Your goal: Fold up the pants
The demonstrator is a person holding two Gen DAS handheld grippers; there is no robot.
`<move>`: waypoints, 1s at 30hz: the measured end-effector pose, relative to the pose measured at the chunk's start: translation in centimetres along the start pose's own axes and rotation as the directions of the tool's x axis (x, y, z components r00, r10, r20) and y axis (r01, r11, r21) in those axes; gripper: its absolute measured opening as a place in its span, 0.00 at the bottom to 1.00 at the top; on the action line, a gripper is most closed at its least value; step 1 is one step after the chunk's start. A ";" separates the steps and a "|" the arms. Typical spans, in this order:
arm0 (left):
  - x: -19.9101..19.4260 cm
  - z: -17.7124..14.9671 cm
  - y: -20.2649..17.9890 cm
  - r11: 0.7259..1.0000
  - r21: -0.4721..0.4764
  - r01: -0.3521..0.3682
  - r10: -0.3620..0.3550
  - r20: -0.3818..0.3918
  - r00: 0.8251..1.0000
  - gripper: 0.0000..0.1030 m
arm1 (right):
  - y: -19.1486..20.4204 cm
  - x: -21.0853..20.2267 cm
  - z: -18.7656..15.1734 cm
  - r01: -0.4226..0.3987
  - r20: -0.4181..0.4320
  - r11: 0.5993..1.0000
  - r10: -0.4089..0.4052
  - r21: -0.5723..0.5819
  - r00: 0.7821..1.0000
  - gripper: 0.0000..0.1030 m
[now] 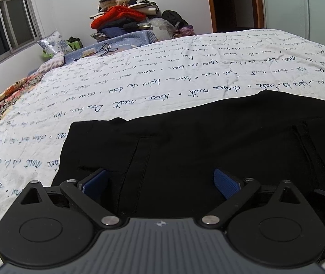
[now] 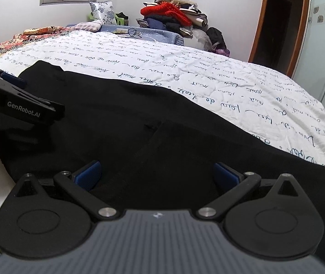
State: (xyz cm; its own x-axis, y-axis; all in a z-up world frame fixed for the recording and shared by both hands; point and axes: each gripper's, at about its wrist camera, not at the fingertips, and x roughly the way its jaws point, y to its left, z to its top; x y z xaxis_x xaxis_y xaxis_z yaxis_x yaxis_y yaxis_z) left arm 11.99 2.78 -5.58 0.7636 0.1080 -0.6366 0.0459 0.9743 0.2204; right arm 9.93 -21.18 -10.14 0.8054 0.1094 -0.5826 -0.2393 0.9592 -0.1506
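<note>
Your left matte-black two-finger gripper (image 1: pixel 161 182) had ribbed blue rubber pads (image 1: pixel 226 182) on its fingers, carried on flat black link arms pinned with round silver screws (image 1: pixel 110 220). Two teardrop-shaped black plates with raised discs flanked a grey ribbed housing (image 1: pixel 160 239) stamped with a small white emblem. Your right matte-black two-finger gripper (image 2: pixel 156 174) was built the same, with blue pads (image 2: pixel 89 173) and silver pivots (image 2: pixel 107 211). In the right wrist view, the left unit's black side bore white "GenRobot.AI" lettering (image 2: pixel 23 111).
</note>
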 end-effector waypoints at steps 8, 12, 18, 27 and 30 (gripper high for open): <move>-1.8 0.5 3.2 0.998 0.008 -0.060 0.060 0.037 0.998 0.98 | 0.5 -0.6 1.3 0.032 -0.068 0.997 -0.027 0.066 0.997 1.00; -1.8 0.8 7.9 0.990 -0.092 -0.111 0.111 -0.003 0.994 0.98 | 4.1 -2.5 2.4 0.045 0.064 0.995 -0.040 -0.090 0.997 1.00; -1.7 0.4 13.7 0.959 -0.240 -0.154 0.144 -0.060 0.988 0.98 | 14.0 -3.9 2.6 0.106 0.232 0.863 0.014 -0.494 0.973 1.00; -2.3 -0.4 16.9 0.927 -0.282 -0.246 0.229 -0.095 0.969 0.98 | 22.1 -1.5 2.3 0.048 0.207 0.704 0.142 -0.709 0.968 1.00; -2.2 -0.7 17.4 0.927 -0.302 -0.221 0.195 -0.114 0.974 0.98 | 24.1 -0.2 2.2 0.109 0.233 0.666 0.099 -0.738 0.968 1.00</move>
State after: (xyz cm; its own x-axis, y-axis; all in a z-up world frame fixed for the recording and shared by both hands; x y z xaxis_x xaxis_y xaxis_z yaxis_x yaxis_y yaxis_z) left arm 10.71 19.66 -0.86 0.6798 0.3174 -0.6612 -0.3206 0.9394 0.1213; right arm 5.23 2.50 -11.88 0.8816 0.2616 -0.3929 -0.4717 0.4587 -0.7530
